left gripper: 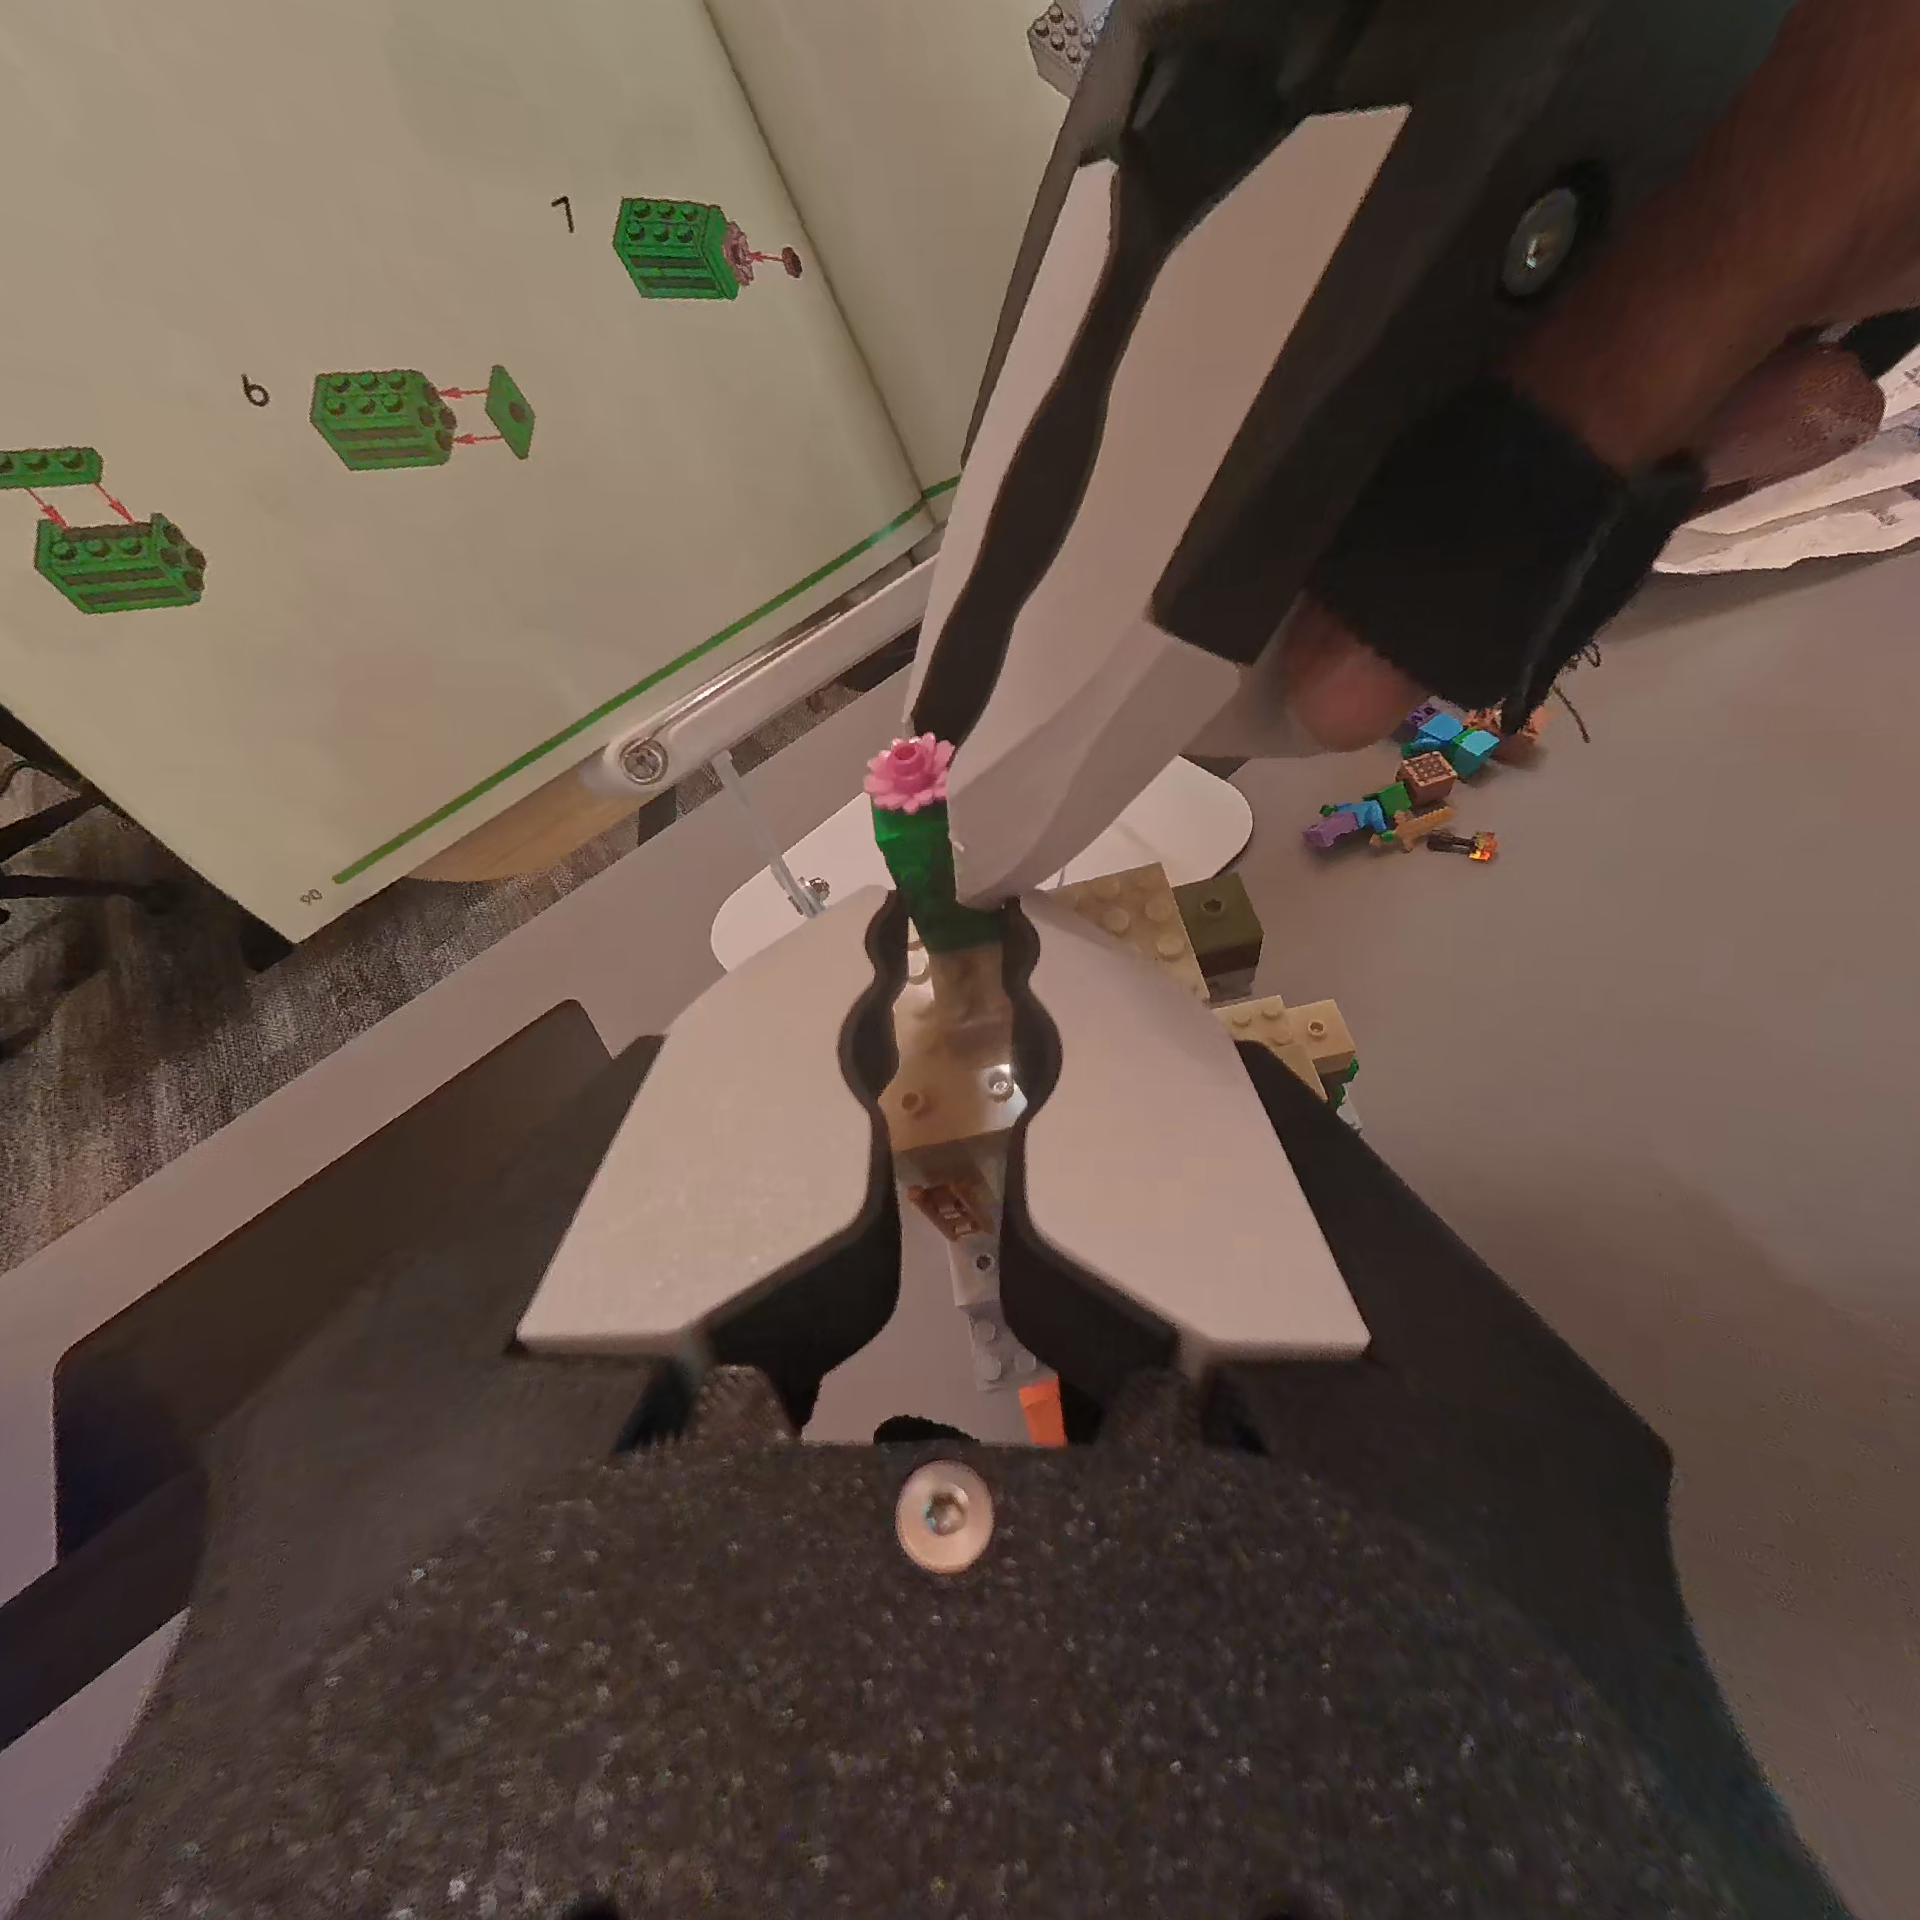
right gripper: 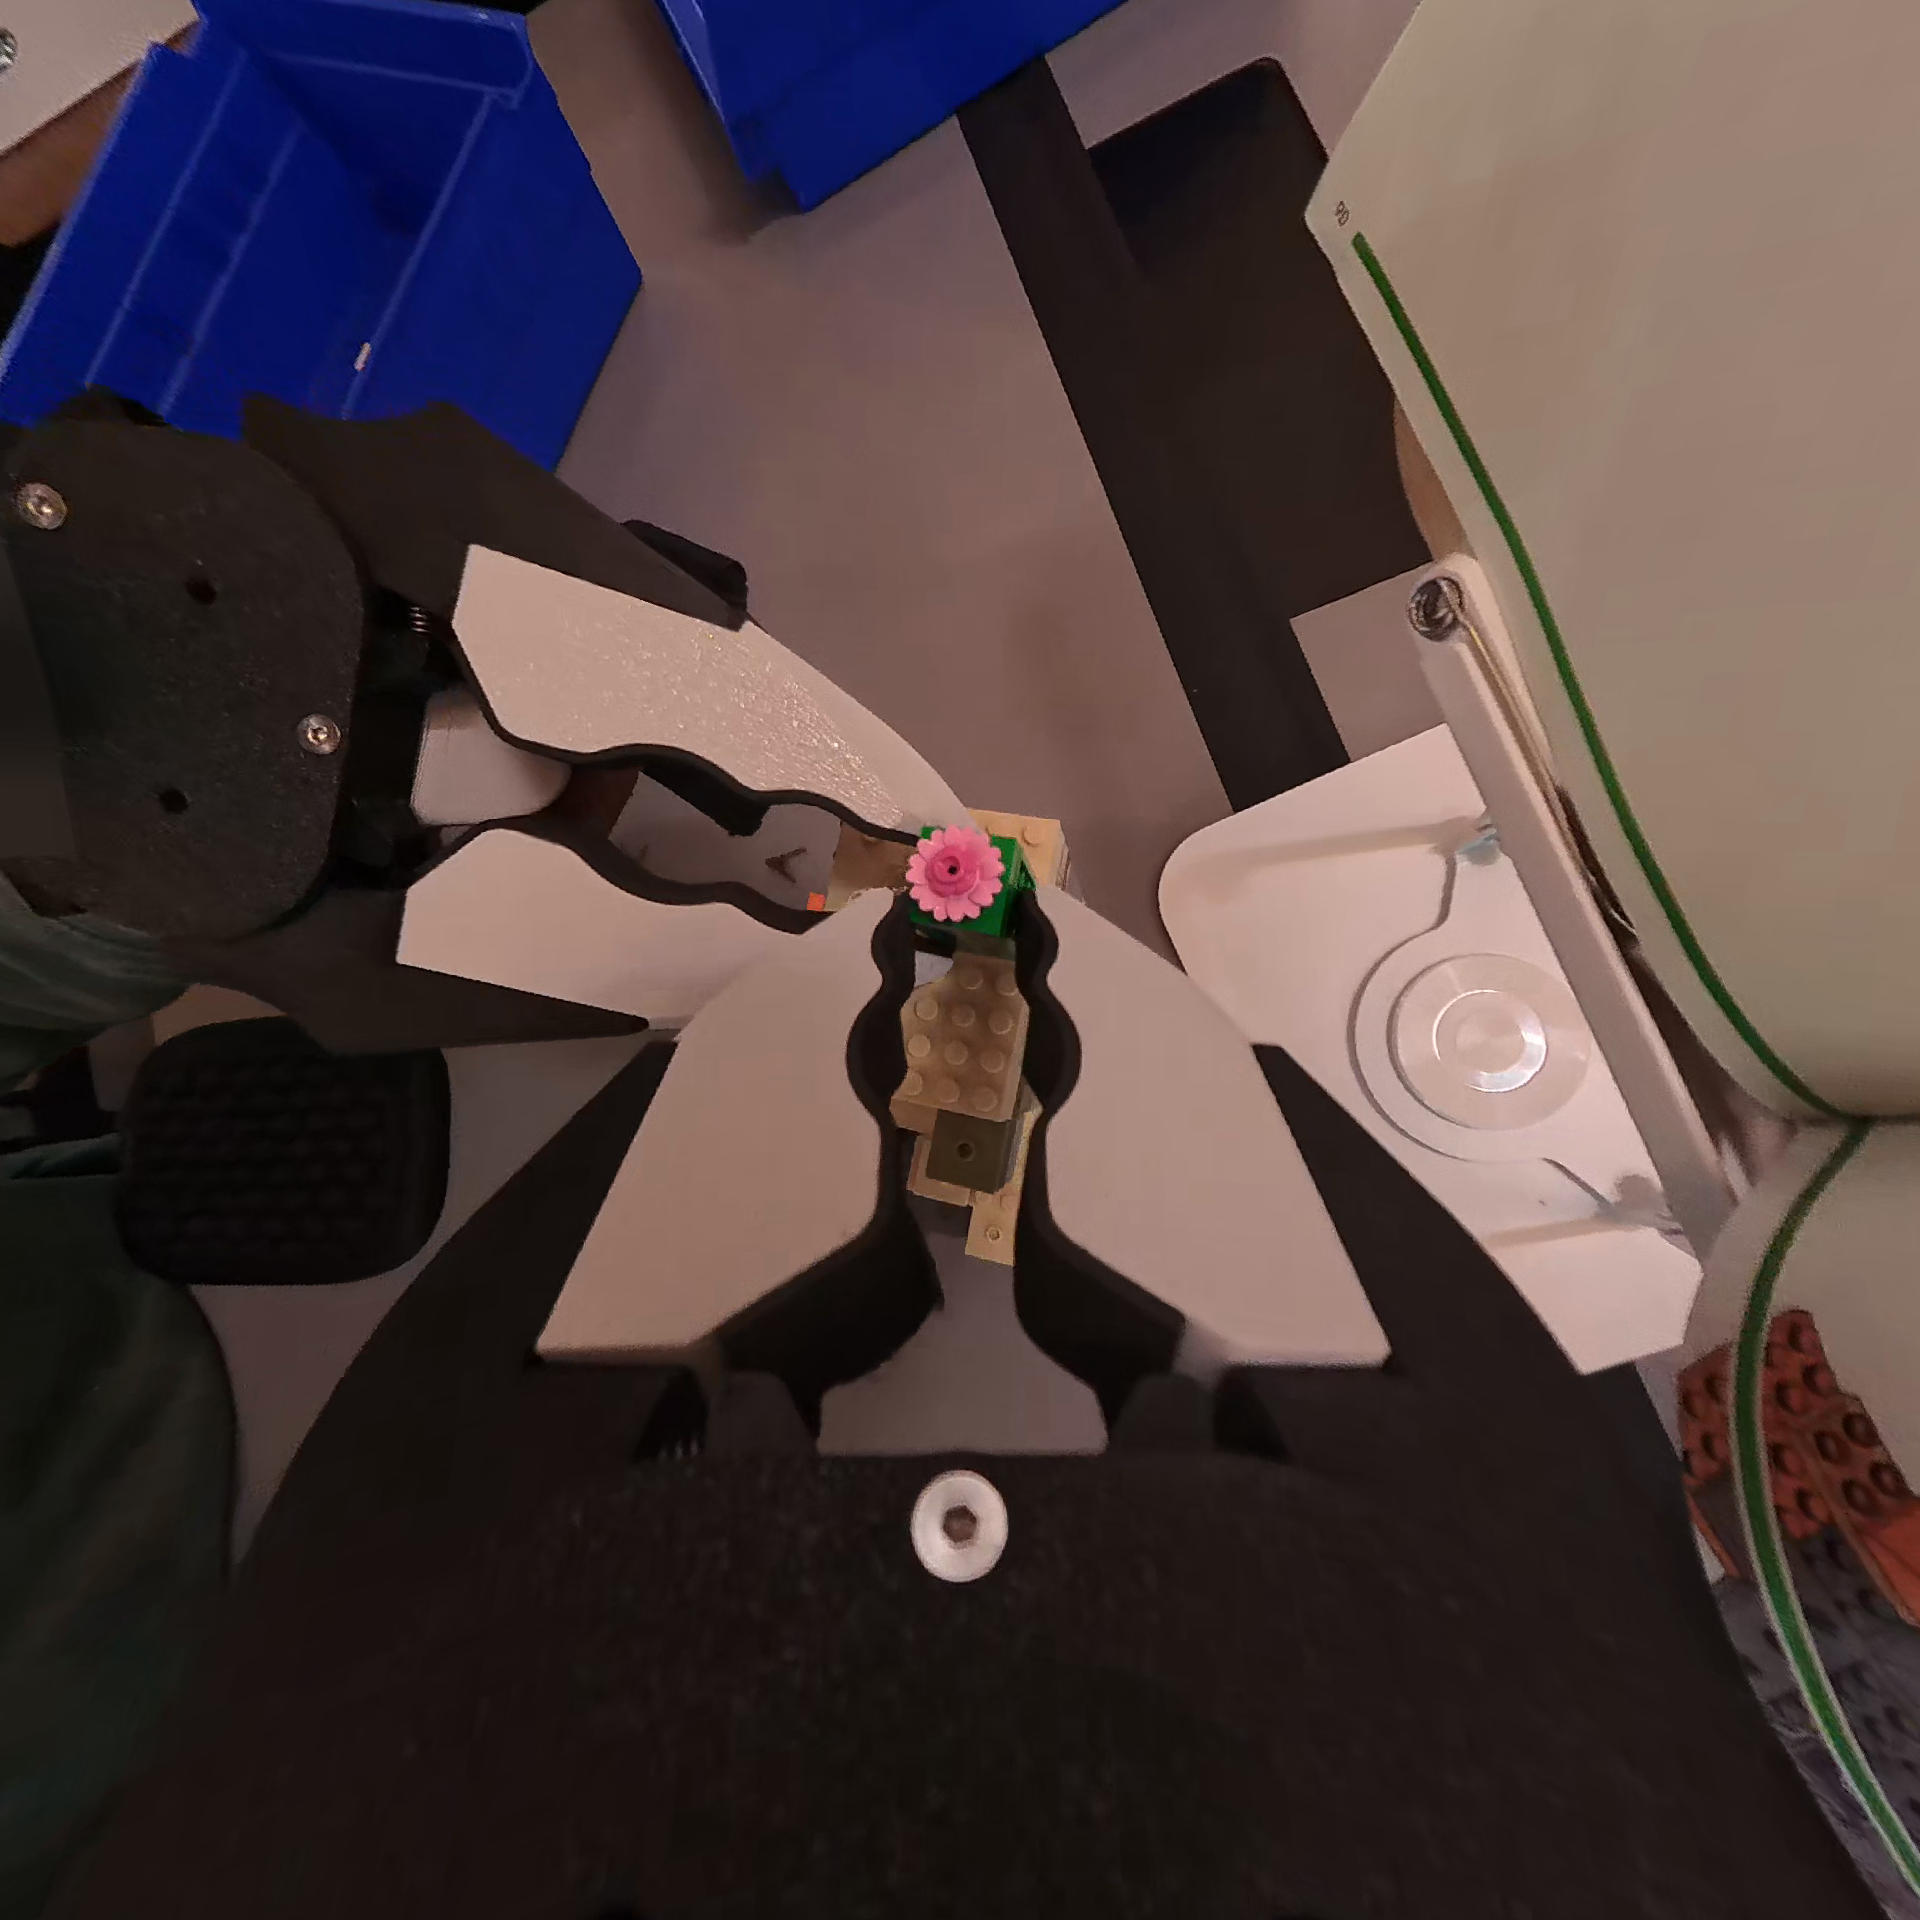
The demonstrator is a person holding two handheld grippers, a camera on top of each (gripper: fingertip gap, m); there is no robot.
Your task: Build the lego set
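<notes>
Your table [left gripper: 1558, 1143] was smooth grey, with glossy blue bins [right gripper: 312, 239] behind — both tongs, left gripper [left gripper: 951, 920] and right gripper [right gripper: 961, 904], were clamped on the studded green cactus block [left gripper: 920, 873] (pink flower [right gripper: 954, 873] atop) above the tan build [right gripper: 961, 1049].

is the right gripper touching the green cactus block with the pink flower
Touching: in the right wrist view the right gripper's fingertips close on the green cactus block just under the pink flower, no gap visible.
</notes>
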